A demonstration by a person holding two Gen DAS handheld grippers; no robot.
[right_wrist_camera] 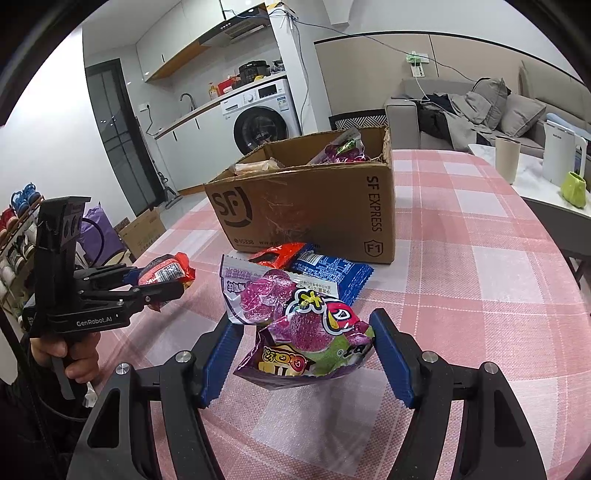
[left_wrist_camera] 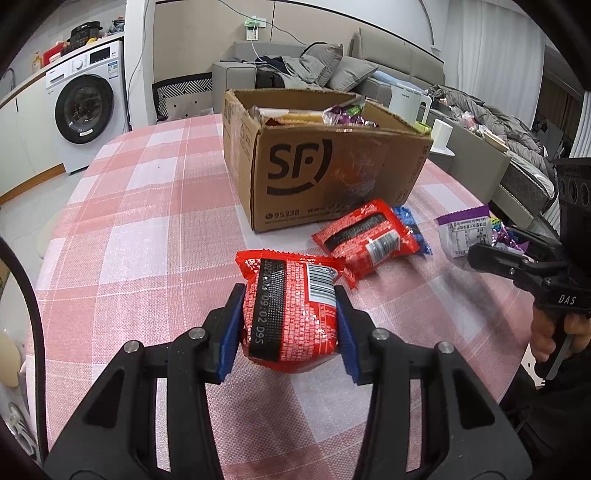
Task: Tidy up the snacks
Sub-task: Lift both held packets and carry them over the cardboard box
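We are in a home, an open living room and kitchen in one. Behind the table (left_wrist_camera: 147,229) with its pink checked cloth we see a washer (left_wrist_camera: 86,107) under a counter (right_wrist_camera: 192,114) with a tap (right_wrist_camera: 188,99), a hood (right_wrist_camera: 240,27) and cupboards above it. Past the table's far edge stands a grey sofa (left_wrist_camera: 388,62) heaped with cushions and clothes, and shoes (right_wrist_camera: 22,195) fill a rack at the left

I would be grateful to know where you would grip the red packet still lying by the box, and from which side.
Grip the red packet across its narrow width at mid-body, coming from above. It lies flat, partly on the blue packet, with the cardboard box close behind, so a low approach is blocked.
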